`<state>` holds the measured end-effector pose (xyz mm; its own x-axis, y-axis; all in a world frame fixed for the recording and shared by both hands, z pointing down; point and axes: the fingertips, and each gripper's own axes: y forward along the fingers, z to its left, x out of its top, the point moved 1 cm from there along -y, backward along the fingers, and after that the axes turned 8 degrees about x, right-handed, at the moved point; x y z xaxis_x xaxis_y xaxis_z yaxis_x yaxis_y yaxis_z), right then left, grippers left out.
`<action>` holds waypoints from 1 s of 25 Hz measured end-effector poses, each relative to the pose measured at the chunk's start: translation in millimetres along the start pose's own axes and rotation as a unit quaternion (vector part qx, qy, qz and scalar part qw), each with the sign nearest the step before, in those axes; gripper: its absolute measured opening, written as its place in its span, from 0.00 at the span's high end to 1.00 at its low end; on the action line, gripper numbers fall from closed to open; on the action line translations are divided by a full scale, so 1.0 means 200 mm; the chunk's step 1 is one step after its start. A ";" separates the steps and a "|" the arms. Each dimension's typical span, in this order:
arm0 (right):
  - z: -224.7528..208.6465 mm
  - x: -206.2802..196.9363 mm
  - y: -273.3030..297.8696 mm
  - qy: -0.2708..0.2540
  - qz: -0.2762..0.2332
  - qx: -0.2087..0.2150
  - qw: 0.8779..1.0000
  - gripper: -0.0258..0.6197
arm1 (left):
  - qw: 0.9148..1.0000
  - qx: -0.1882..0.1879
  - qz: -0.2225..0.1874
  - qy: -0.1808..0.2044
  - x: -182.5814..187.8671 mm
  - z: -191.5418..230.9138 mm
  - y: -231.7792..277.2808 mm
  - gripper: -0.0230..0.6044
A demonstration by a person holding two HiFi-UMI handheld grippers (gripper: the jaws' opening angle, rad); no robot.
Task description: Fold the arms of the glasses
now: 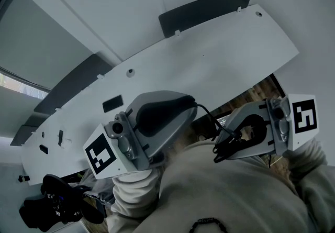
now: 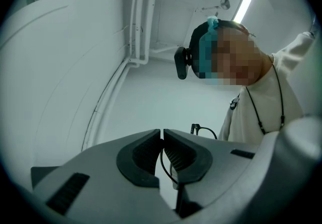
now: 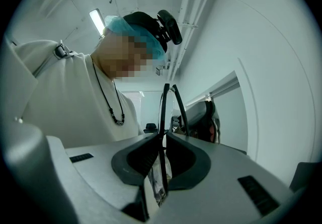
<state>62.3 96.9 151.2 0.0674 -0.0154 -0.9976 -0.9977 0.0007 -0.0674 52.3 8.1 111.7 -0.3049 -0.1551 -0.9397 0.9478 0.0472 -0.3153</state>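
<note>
The black thin-framed glasses hang between my two grippers, close in front of the person's chest. My right gripper is shut on the frame, which stands up edge-on between its pads in the right gripper view, where the glasses rise above the right gripper. My left gripper is shut on the thin glasses arm, which runs across to the frame. In the left gripper view that glasses arm shows as a fine black wire between the nearly touching pads of the left gripper.
The person holding the grippers wears a light top and fills the near space in all views. A white curved panel with dark strips lies beyond. A black device sits at the lower left. White pipes run along the wall.
</note>
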 end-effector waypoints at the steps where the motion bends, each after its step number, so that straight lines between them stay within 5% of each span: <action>1: 0.00 0.00 0.00 0.001 0.001 -0.001 1.000 0.87 | 1.000 -0.002 0.001 0.001 0.01 -0.01 0.00 0.92; 25: -0.01 -0.02 0.00 0.006 0.024 -0.013 1.000 0.87 | 0.998 -0.056 0.005 0.026 0.05 -0.18 0.05 0.93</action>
<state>62.0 94.3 155.7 0.0197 -0.0272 -0.9994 -0.9995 -0.0233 -0.0191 55.4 41.8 95.3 -0.3027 -0.1025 -0.9476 0.9352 0.1599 -0.3160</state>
